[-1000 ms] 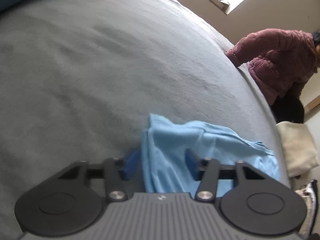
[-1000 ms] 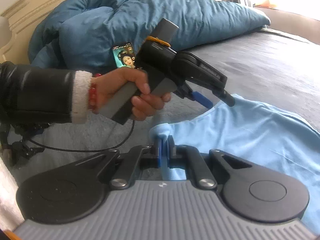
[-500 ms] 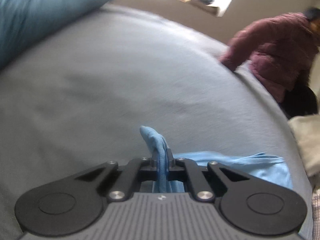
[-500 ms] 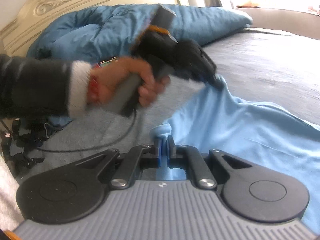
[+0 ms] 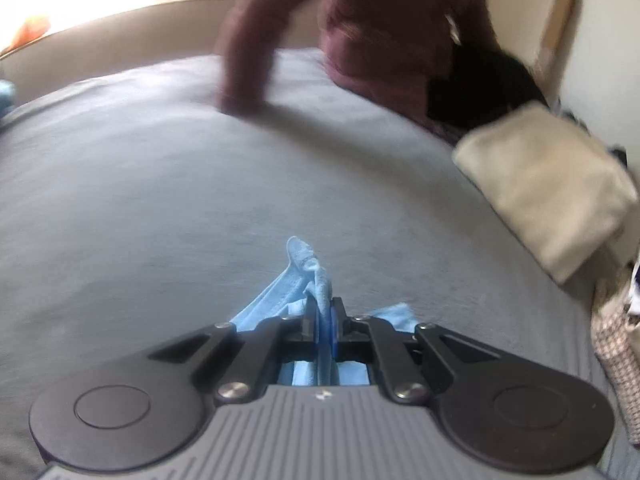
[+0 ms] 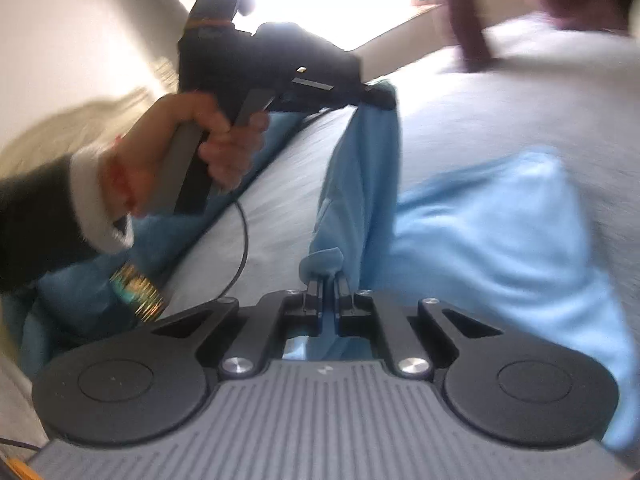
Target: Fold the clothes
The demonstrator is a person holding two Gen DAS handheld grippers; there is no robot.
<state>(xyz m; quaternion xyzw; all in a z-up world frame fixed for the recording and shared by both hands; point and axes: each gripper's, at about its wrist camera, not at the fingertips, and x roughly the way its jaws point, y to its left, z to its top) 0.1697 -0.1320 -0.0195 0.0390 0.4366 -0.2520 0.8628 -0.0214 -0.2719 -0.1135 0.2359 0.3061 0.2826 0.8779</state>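
The light blue garment sprawls across the grey bed at centre right, 1 edge lifted. A cream cushion lies at right; a person in maroon leans in above. Both the left hand-held gripper and right hand-held gripper are clenched on its fabric.

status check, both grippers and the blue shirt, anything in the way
Left gripper and right gripper both shut on light blue shirt. Shirt lifted off grey bed. Another person's maroon sleeve leaning on the bed's far side.
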